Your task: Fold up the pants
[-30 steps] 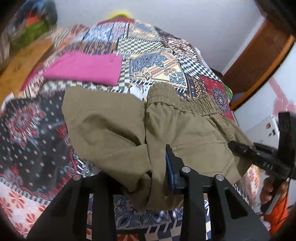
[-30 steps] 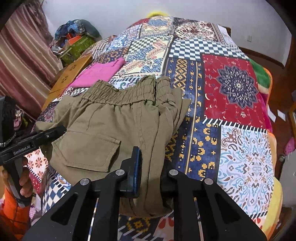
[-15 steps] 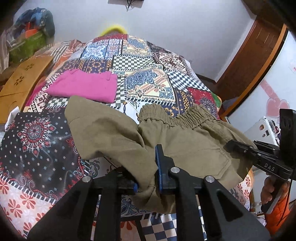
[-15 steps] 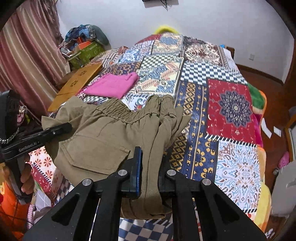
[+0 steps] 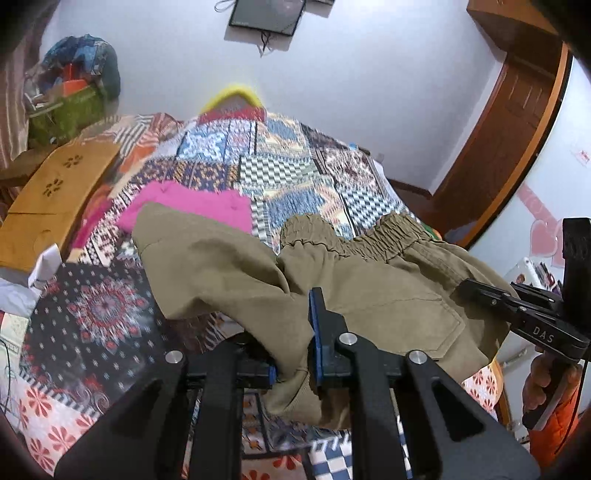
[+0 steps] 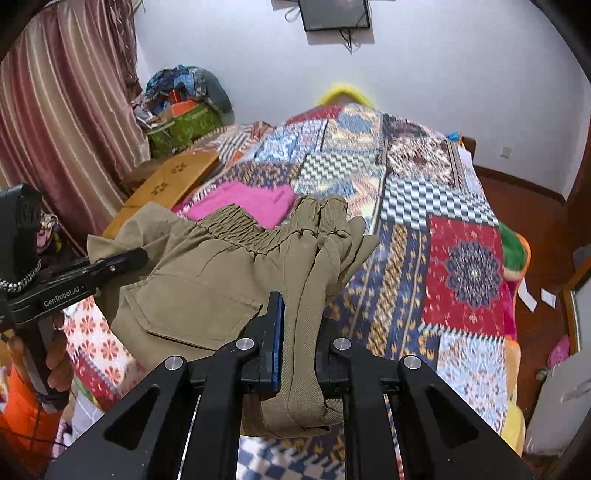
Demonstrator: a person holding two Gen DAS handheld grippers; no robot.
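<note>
olive-khaki pants (image 5: 369, 295) (image 6: 207, 280), elastic gathered waistband on far edge, flap pocket facing up, cloth bunched and creased, lifted clear above patchwork bedspread, near edge drooping, one loose panel sagging toward left

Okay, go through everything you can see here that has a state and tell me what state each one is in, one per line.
Olive pants: bunched, held up off the bed by both grippers, elastic waistband away from the cameras.
Left gripper: shut on the pants.
Right gripper: shut on the pants.
Pink garment: folded, lying flat on the bedspread.
Wall screen: dark.
</note>
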